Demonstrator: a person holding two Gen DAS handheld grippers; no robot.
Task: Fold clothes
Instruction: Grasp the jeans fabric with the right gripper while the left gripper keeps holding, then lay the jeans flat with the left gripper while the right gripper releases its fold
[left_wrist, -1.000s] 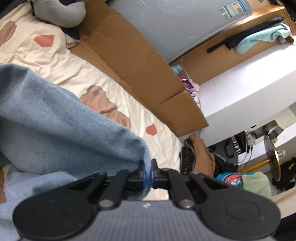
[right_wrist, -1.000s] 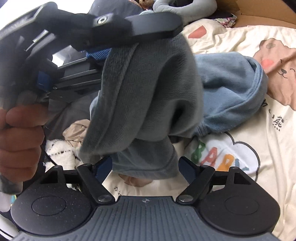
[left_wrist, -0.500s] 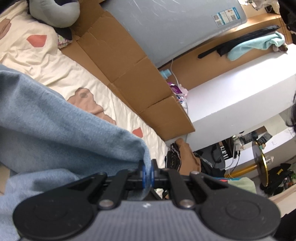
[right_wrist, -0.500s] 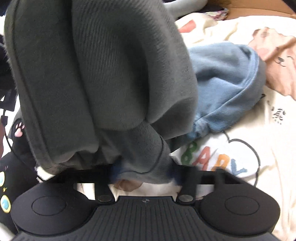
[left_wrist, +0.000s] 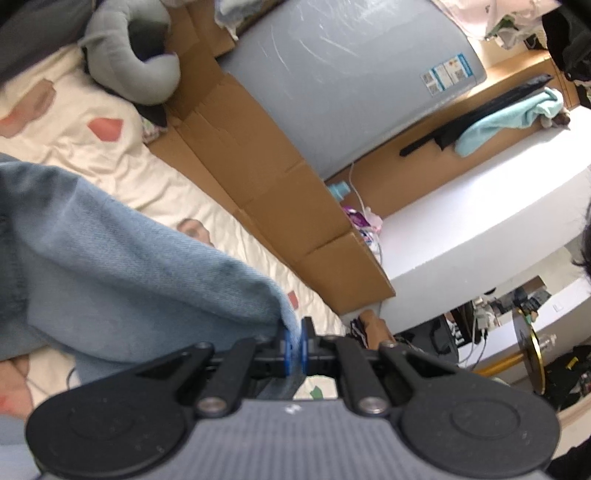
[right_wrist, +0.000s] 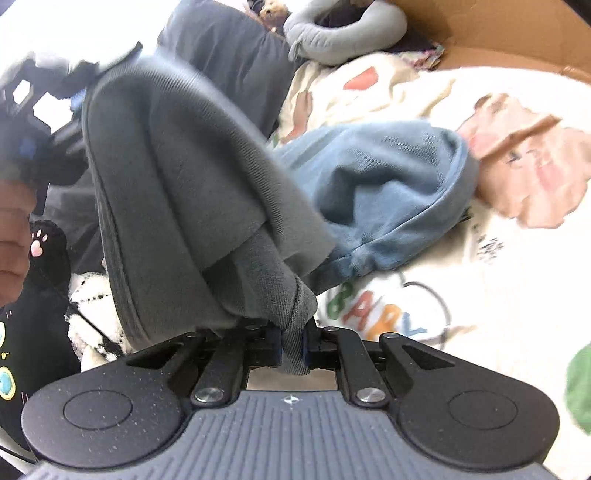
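A blue-grey sweatshirt (left_wrist: 129, 266) lies partly on the bed, and a fold of it is lifted. My left gripper (left_wrist: 294, 345) is shut on its light blue edge, the cloth pinched between the blue pads. In the right wrist view the lifted part (right_wrist: 177, 192) hangs dark and bunched from the upper left, where the left gripper (right_wrist: 33, 122) shows blurred. The rest (right_wrist: 388, 184) rests on the sheet. My right gripper (right_wrist: 293, 347) has its jaws closing on the ribbed cuff (right_wrist: 295, 310), and the pads press on it.
The cream bed sheet (right_wrist: 498, 295) has bear prints and the word BABY. A grey neck pillow (left_wrist: 136, 66) lies at the head end. Flattened cardboard (left_wrist: 280, 206) lines the bed's far side. A black plush with a pink paw (right_wrist: 40, 266) sits at the left, beside a hand (right_wrist: 13, 236).
The right jaws, wide open a second ago around the hanging cuff, have closed on it. The left gripper has risen with its blue edge, and the cloth has swung closer to the right camera.
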